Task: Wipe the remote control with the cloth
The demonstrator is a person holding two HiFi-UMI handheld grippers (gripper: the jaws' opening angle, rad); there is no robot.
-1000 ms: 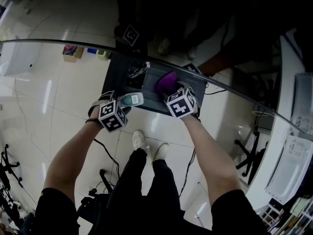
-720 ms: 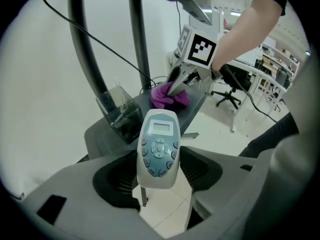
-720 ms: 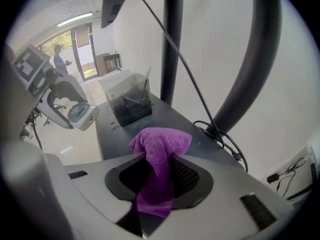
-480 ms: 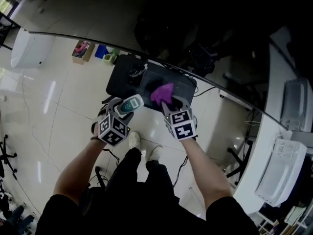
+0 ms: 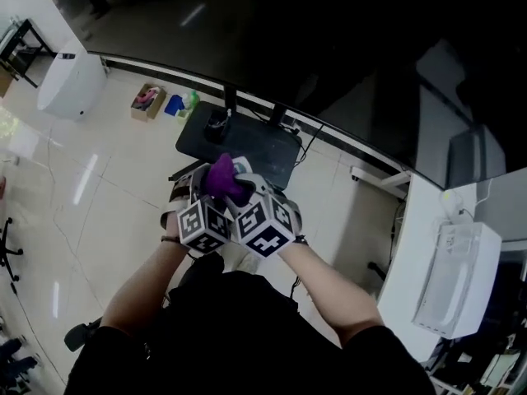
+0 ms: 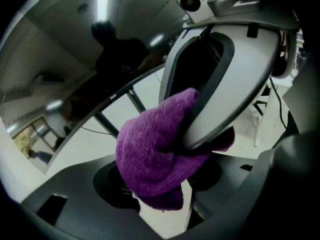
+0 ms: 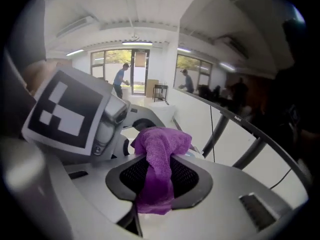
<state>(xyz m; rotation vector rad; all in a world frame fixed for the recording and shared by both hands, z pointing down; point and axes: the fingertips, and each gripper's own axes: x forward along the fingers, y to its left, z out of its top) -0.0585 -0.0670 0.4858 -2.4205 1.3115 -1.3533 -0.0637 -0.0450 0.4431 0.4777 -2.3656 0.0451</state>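
Left fingers [image 6: 75,200] gripping the remote [image 6: 167,216], right fingers [image 7: 236,185] just closing on the cloth [image 7: 160,151] — cloth draping over remote's end.

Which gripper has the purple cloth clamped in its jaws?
The right gripper: the cloth is pinched between its jaws. The left gripper grips the white remote control instead.

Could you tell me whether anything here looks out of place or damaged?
Nothing stands out: the right gripper pinches the purple cloth over the remote control held in the left gripper.
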